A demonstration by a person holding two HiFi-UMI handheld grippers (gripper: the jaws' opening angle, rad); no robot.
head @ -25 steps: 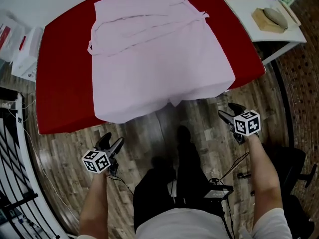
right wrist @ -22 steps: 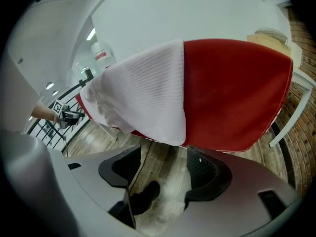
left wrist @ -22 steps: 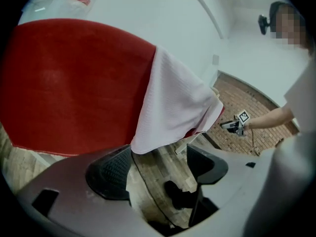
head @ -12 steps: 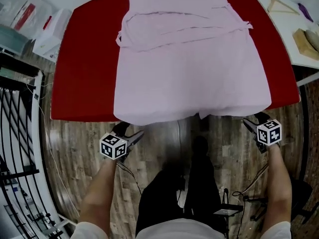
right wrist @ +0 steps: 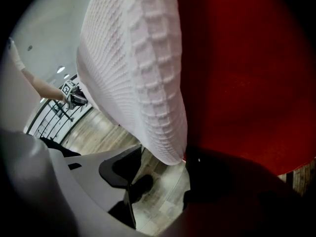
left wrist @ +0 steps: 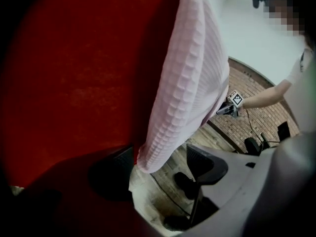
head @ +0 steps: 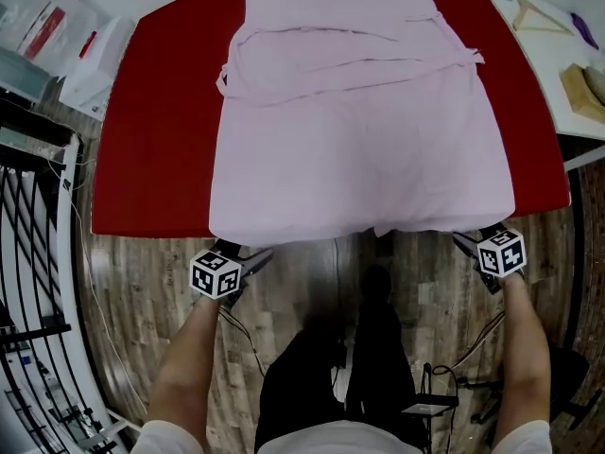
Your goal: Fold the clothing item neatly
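A pale pink waffle-knit garment (head: 359,130) lies spread on the red table (head: 156,140), and its hem hangs over the near edge. My left gripper (head: 241,252) is at the hem's left corner. In the left gripper view the corner (left wrist: 144,162) hangs between the jaws of this gripper (left wrist: 158,167), which stand apart and open. My right gripper (head: 470,240) is at the hem's right corner. That corner (right wrist: 170,154) dips between the spread jaws of the right gripper (right wrist: 165,174). Neither gripper pinches the cloth.
A white side table at the right carries a wooden hanger (head: 534,12) and a wooden block (head: 586,88). A black wire rack (head: 28,253) stands at the left, with packages (head: 57,36) behind it. Cables trail over the wood floor (head: 312,282) by the person's legs.
Both grippers have moved up from over the floor to the table's near edge. Each now has a bottom corner of the hem between its open jaws.
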